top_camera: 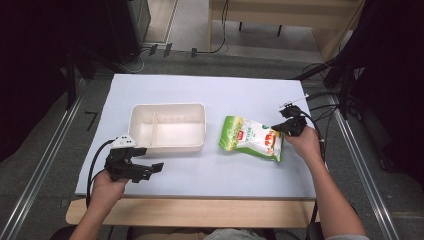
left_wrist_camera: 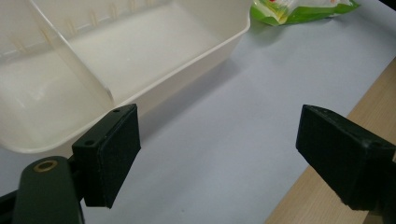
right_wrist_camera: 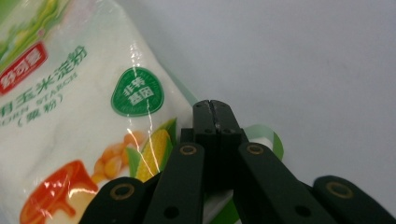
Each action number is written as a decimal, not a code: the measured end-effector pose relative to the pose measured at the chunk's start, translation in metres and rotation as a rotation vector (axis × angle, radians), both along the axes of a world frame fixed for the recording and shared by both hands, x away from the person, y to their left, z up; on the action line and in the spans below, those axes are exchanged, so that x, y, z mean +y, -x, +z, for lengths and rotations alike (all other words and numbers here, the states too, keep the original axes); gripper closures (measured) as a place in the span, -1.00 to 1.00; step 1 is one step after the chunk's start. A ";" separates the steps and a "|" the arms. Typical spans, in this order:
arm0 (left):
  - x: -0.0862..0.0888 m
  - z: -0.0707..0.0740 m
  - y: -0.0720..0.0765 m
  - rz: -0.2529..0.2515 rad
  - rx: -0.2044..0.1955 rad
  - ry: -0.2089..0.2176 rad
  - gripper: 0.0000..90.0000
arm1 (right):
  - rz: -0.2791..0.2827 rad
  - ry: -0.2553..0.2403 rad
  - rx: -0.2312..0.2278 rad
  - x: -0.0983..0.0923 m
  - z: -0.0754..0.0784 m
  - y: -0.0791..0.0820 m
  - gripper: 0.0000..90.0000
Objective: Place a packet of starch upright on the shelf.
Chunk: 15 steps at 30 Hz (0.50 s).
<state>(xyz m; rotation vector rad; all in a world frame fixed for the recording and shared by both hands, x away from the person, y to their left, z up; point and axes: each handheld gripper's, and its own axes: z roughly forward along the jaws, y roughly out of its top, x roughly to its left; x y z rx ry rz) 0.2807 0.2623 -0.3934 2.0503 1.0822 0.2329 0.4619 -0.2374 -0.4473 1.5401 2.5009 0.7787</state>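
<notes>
- black left gripper (top_camera: 150, 167), nearest, hangs wide open and empty beside the cream tray (top_camera: 150, 147).
- right gripper (right_wrist_camera: 215, 112) is pinched onto the starch bag (top_camera: 251, 137) edge.
- bag lies right of the tray on the desk (top_camera: 210, 90); soft, floppy, slick film, so grip the sealed edge.

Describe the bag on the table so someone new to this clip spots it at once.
On the white table top, look right of the cream divided tray. There lies a flat green and white corn starch bag, printed with a red label and yellow corn. The right tongs, jaws shut, sit at its right edge.
</notes>
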 end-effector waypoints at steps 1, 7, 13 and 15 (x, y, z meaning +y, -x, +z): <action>0.000 0.000 0.000 -0.001 0.000 0.001 -0.67 | 0.001 0.004 -0.001 -0.002 0.000 0.004 1.00; -0.001 0.001 0.000 -0.003 -0.001 -0.005 -0.67 | 0.003 0.000 0.006 -0.010 0.002 0.043 1.00; -0.005 0.001 -0.002 -0.010 -0.004 -0.006 -0.67 | -0.007 -0.040 0.013 -0.014 0.002 0.070 1.00; -0.006 0.001 -0.003 -0.014 -0.003 -0.011 -0.67 | -0.006 -0.051 0.021 -0.012 0.002 0.077 1.00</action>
